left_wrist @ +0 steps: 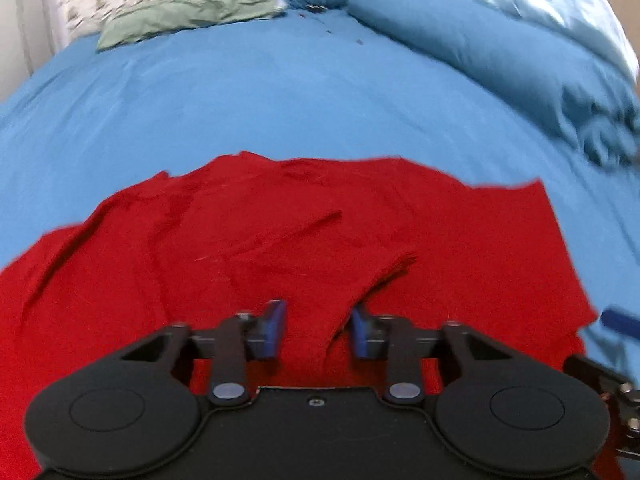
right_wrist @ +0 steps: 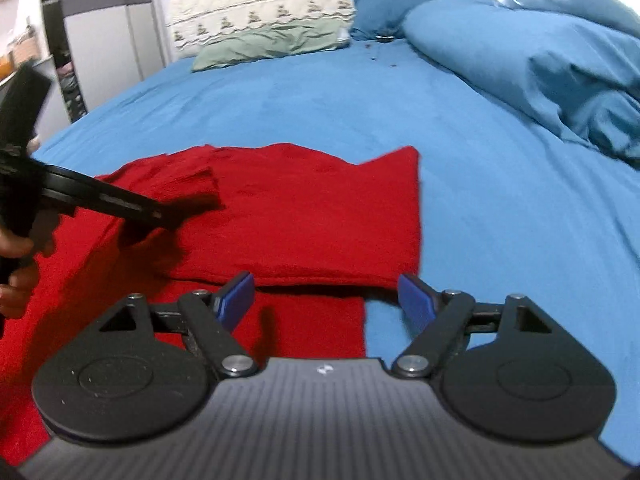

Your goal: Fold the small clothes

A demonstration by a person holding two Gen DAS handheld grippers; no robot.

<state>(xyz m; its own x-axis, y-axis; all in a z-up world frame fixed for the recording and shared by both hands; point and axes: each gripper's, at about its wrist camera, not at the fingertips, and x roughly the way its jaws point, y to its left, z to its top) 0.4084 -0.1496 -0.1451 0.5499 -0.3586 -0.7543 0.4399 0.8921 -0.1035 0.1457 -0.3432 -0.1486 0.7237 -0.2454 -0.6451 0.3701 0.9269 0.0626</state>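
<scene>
A red garment [left_wrist: 280,240] lies spread on the blue bed sheet [left_wrist: 280,100]. In the left wrist view my left gripper [left_wrist: 319,330] hovers low over its near part, jaws narrow. A raised fold of red cloth stands between the blue pads [left_wrist: 276,328], which do not visibly press it. The right wrist view shows the garment [right_wrist: 312,208] with one layer folded over near its right edge. My right gripper [right_wrist: 326,304] stands wide open over that folded hem, with nothing gripped. The left gripper [right_wrist: 164,216] reaches in from the left, held by a hand [right_wrist: 16,256].
A cream patterned pillow [right_wrist: 260,4] and a green one [right_wrist: 272,44] lie at the head of the bed. A bunched blue duvet [right_wrist: 540,60] fills the right side. A mirror and wardrobe [right_wrist: 100,40] stand beyond the left edge.
</scene>
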